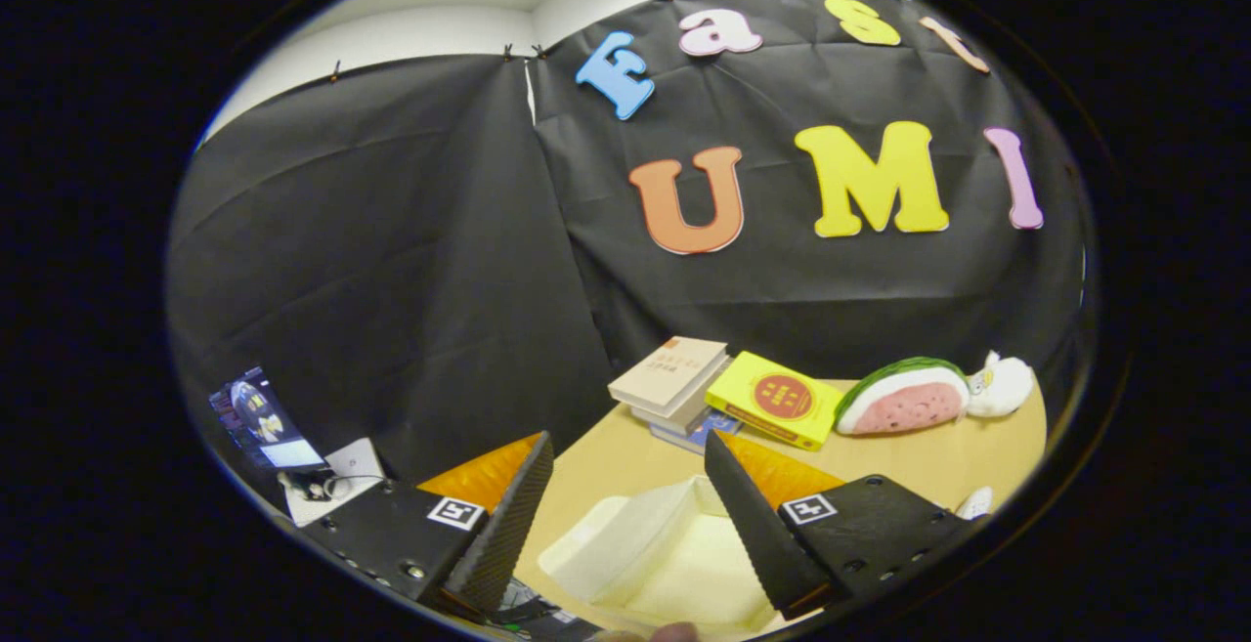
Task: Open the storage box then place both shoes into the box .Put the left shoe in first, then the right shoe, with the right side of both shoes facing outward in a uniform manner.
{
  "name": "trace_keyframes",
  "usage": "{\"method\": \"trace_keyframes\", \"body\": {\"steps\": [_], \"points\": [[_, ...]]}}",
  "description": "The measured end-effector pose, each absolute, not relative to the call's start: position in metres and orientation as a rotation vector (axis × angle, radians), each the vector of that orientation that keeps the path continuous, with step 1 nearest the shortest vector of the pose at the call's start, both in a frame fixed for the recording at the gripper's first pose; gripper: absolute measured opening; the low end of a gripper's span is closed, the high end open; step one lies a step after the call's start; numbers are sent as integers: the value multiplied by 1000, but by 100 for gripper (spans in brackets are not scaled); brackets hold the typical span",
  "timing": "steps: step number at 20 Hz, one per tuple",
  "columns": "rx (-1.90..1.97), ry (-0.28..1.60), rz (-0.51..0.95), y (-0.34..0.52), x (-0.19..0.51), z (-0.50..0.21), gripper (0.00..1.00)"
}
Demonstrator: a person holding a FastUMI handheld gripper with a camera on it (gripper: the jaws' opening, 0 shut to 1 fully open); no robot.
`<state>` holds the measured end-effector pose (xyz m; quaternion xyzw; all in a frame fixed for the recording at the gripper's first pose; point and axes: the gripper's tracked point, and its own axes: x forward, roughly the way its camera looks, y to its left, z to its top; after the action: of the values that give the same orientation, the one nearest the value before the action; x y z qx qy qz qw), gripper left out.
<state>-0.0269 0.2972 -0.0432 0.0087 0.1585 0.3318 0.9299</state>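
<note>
Gripper (625, 500) wide open, nothing between the fingers, hanging above the near end of the counter (938, 466). Tilted up a fair bit, so mostly booth wall ahead.

Box (665, 554) sitting right below and between the fingers, pale cream, on the counter. Lid state hard to tell from this angle; looks like a raised slab along its left side, but can't say for sure if that's the lid. Right finger overlaps the box's right edge in the view, no contact as far as can be seen.

Shoes: one small white bit (975, 502) poking out just past the right finger's mount, could be a shoe, too little showing to tell.

Beyond the fingers, at the back of the counter near the wall: stack of books (674, 378), yellow book (772, 398) leaning just beside it, then a watermelon plush (904, 396), then a white plush (1002, 383) touching the watermelon's right end.

Off to the left, lower than the counter: a screen (259, 417) and some white paper with cables (332, 486).
</note>
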Motion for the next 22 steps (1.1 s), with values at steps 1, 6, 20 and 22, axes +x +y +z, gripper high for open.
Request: {"method": "trace_keyframes", "body": {"steps": [1,6,20,22], "points": [[18,316,661,282,-23,-43,95],[6,293,545,187,3,-45,96],[-65,417,371,-23,47,-142,96],[-85,461,368,-36,48,-168,96]]}}
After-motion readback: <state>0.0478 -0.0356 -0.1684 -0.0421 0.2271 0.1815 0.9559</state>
